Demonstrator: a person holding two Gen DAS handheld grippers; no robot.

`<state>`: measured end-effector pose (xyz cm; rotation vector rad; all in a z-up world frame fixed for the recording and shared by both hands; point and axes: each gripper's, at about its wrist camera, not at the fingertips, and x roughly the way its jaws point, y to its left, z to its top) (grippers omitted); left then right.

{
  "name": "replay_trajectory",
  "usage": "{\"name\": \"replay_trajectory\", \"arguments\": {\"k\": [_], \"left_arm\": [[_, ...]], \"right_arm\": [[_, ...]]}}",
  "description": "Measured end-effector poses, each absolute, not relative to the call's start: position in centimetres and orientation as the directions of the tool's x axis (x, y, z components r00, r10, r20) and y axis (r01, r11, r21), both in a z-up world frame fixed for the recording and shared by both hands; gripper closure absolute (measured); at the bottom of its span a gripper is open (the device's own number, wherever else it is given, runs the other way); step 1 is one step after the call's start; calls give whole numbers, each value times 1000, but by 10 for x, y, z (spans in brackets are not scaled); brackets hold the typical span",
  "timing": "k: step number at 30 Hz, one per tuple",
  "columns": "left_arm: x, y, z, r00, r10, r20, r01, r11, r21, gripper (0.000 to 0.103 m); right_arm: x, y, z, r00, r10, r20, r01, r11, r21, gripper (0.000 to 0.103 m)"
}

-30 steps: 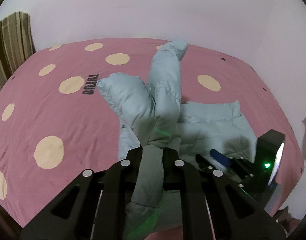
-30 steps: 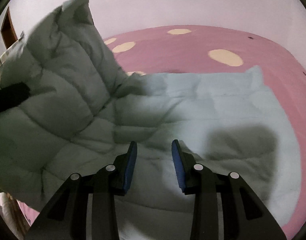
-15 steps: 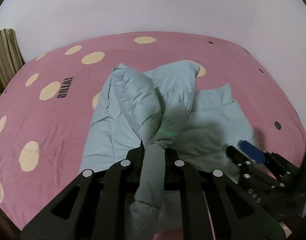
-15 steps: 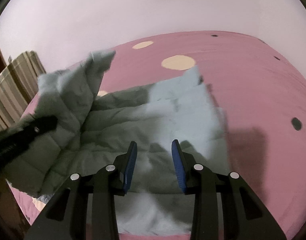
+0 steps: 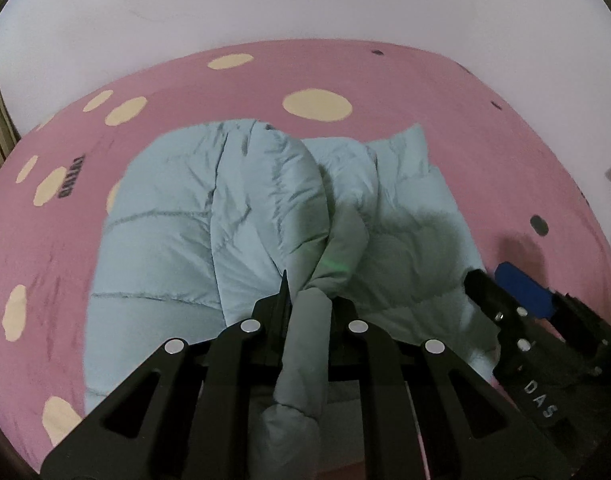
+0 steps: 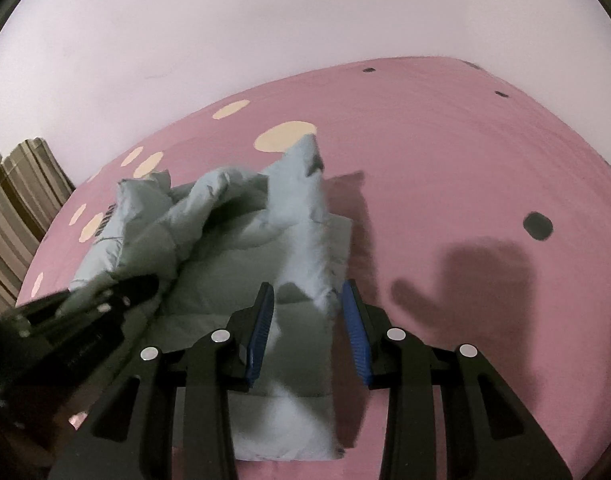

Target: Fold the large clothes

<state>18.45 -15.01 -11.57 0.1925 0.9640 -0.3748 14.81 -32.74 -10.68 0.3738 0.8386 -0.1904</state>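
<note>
A: We see the pale blue padded jacket (image 5: 233,216) lying on the pink dotted bed (image 5: 485,152), bunched toward the bed's near edge. Which way does it lie from each tool?

B: Straight ahead of both. The left hand-held gripper (image 5: 307,312) is clamped on a rolled sleeve (image 5: 305,360) of the jacket; the sleeve runs back between its fingers toward the camera, and the folded-over panel rises just beyond the tips.

A: And the right hand-held gripper (image 6: 307,332)?

B: Its blue-padded jaws stand apart, at a moderate gap, holding nothing. They straddle the jacket's right-hand edge (image 6: 321,248), which runs away from the jaws toward the far side of the bed. We judge that edge to be the long axis the coming fold turns on, and the right tool is the nearer to it.

A: What can we not make out?

B: Whether the right pads touch the fabric or hover over it: the edge is blurred there. The jacket's near hem is cut off behind both tools, and the layers beneath the raised fold are hidden. The striped fabric (image 6: 21,208) left of the bed is only partly in frame.
</note>
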Motion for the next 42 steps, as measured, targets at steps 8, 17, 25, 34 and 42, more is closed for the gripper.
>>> {"name": "replay_trajectory", "arguments": {"k": [8, 17, 25, 34, 42], "left_arm": [[179, -161, -124, 513, -223, -829, 396, 918, -2, 92], [177, -159, -123, 516, -229, -826, 394, 919, -9, 92], [166, -156, -109, 532, -255, -808, 401, 916, -25, 84], [146, -135, -70, 571, -335, -749, 420, 904, -84, 70], [148, -79, -50, 657, -289, -696, 340, 938, -69, 57]], "right_arm": [[144, -340, -112, 647, -33, -762, 337, 909, 247, 67], [149, -334, -111, 639, -46, -768, 337, 914, 226, 67], [148, -329, -106, 632, -77, -771, 347, 918, 193, 67], [148, -316, -98, 624, -108, -774, 348, 925, 152, 67], [151, -296, -90, 629, -119, -769, 317, 942, 114, 67]]}}
